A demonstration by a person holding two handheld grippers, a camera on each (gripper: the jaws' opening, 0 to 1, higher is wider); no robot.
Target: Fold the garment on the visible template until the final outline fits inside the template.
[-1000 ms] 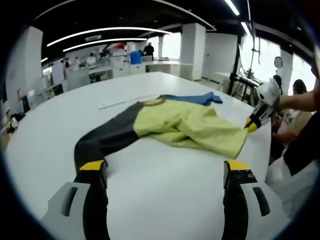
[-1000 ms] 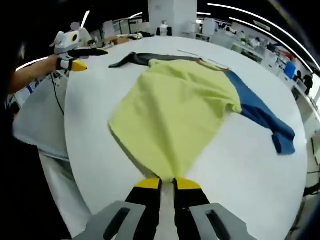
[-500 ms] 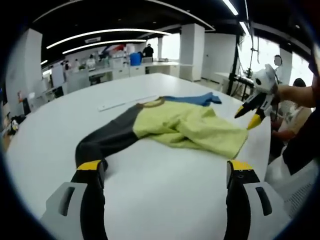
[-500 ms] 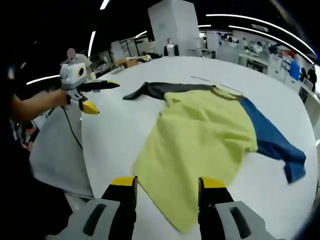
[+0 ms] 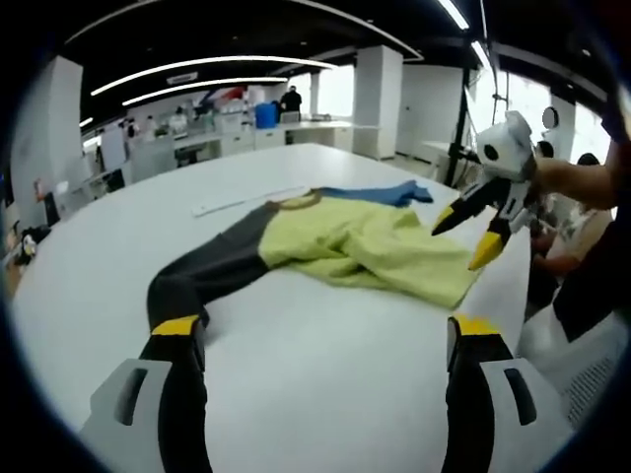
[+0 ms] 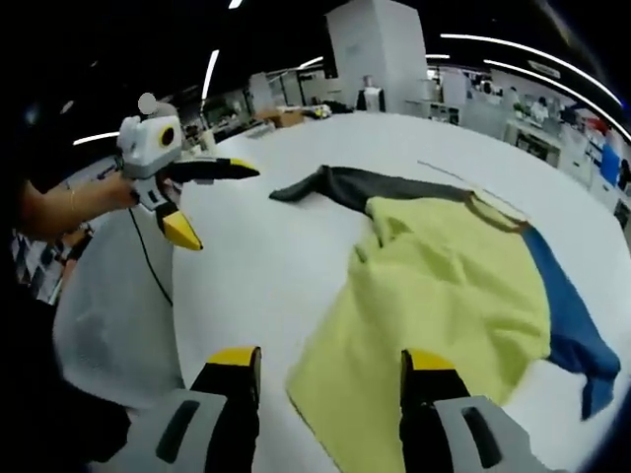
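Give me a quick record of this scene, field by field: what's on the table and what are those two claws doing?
Surface: round white table
Garment: long-sleeved shirt lying flat but rumpled, not yet folded
Shirt body: yellow-green
Sleeves: dark grey sleeve on one side, blue sleeve on the other
Left claw: open, holding nothing, near the grey sleeve's cuff
Right claw: open, holding nothing, over the shirt's hem
Other item: a thin pale strip on the table beyond the shirt
Template: cannot make one out
Background: open office with desks and people

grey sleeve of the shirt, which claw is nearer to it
Left. The left claw is open just short of the grey sleeve cuff; the right claw hangs open over the yellow hem, opposite.
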